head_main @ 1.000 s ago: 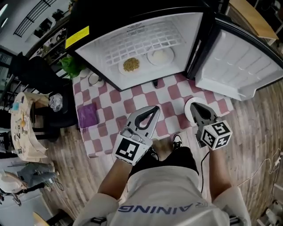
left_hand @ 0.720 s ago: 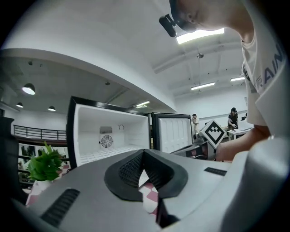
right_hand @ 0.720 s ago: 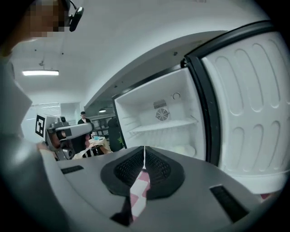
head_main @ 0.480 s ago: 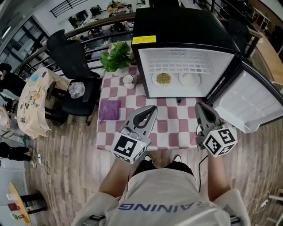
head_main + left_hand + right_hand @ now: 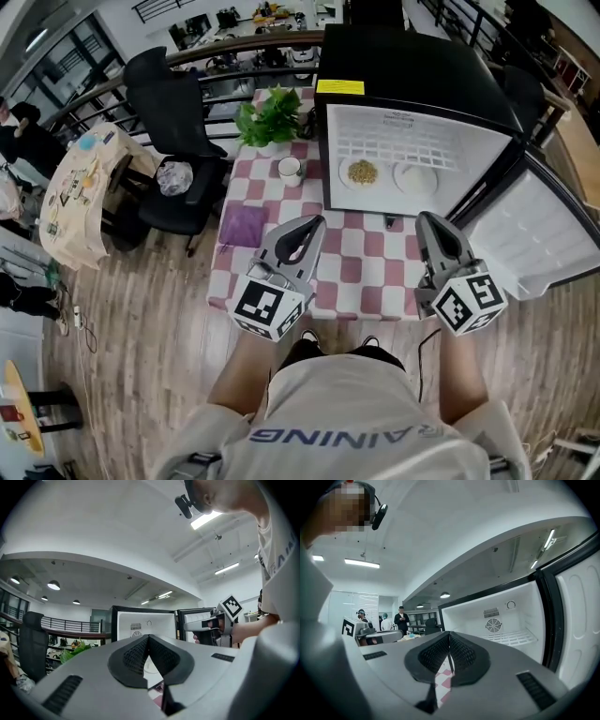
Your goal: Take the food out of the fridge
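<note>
The black fridge (image 5: 412, 84) stands open on the checked table (image 5: 366, 272). On its floor lie a plate of brown grains (image 5: 362, 172) and a white plate (image 5: 417, 177). My left gripper (image 5: 314, 223) hangs above the table's near half, shut and empty. My right gripper (image 5: 429, 217) is level with it to the right, also shut on nothing. In the left gripper view the closed left gripper (image 5: 148, 637) points at the fridge (image 5: 145, 623). In the right gripper view the closed right gripper (image 5: 449, 634) faces the white fridge interior (image 5: 506, 620).
The fridge door (image 5: 534, 234) swings out to the right. A white cup (image 5: 290, 170), a potted plant (image 5: 272, 117) and a purple cloth (image 5: 243, 225) sit on the table's left side. A black office chair (image 5: 173, 122) stands left of the table.
Both grippers have risen and drawn back from the table, and the head view now takes in the whole table. A white round plate seen under the right gripper a second ago no longer shows.
</note>
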`<state>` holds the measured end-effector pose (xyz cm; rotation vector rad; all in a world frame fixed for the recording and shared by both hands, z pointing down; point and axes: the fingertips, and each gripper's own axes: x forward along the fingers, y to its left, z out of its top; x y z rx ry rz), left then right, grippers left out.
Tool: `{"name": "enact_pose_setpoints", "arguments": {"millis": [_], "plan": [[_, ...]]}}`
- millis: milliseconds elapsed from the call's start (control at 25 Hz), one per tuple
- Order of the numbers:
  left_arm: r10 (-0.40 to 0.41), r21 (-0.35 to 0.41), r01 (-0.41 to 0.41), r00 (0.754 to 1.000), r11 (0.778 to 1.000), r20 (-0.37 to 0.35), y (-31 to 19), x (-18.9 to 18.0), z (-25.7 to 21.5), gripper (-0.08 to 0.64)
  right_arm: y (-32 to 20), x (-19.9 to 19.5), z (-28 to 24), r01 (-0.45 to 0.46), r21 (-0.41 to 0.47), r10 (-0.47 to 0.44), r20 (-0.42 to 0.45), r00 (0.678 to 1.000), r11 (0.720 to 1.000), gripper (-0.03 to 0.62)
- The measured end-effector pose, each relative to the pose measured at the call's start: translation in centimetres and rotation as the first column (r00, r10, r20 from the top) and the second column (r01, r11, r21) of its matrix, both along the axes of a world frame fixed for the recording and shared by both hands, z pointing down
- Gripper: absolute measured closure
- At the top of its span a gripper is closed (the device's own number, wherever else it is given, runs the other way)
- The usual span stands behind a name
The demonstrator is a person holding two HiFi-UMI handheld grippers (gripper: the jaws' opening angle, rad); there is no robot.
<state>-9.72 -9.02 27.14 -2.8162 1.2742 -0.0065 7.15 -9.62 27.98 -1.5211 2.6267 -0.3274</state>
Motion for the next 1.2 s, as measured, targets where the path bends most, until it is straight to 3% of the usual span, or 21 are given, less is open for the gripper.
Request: {"name": "enact_pose_setpoints", "arguments": {"millis": [360,560,680,840,960,1080,1200], "plan": [[0.001,-0.009,-0.001,1.000,1.000,-0.001,0.2,0.3,0.9,0.554,-0.2,0.9,2.0,-0.018,-0.085,0.021,0.029,0.999,0.996,0.571],[-0.014,-0.025,0.014,1.000,1.000,0.001,-0.2,-0.1,1.9,0.554,-2.2,0.4,4.9,0.016,-0.210,0.012,0.129,0.992,0.978,0.569],[-0.030,-0.042,0.030,1.000,0.999,0.005,-0.5,-0.7,2.8,0.554,-3.9,-0.8,7.5,0.036,-0.285,0.001,0.128,0.992,0.958,0.569],[-0.065,-0.079,0.066,0.998,0.995,0.011,-0.6,-2.0,4.5,0.554,-6.4,-2.2,11.5,0.043,-0.392,0.021,0.158,0.987,0.919,0.558],[-0.103,-0.111,0.104,0.995,0.988,0.013,-1.1,-3.5,5.7,0.554,-8.8,-3.6,14.8,0.047,-0.480,0.077,0.236,0.969,0.876,0.483],[-0.125,-0.134,0.126,0.992,0.983,0.011,-1.9,-4.1,6.9,0.554,-11.2,-4.3,17.8,0.046,-0.549,0.156,0.316,0.936,0.835,0.466],[-0.132,-0.146,0.133,0.991,0.980,0.015,-2.9,-4.2,7.7,0.554,-13.7,-3.9,20.5,0.056,-0.620,0.260,0.407,0.875,0.782,0.462]]}}
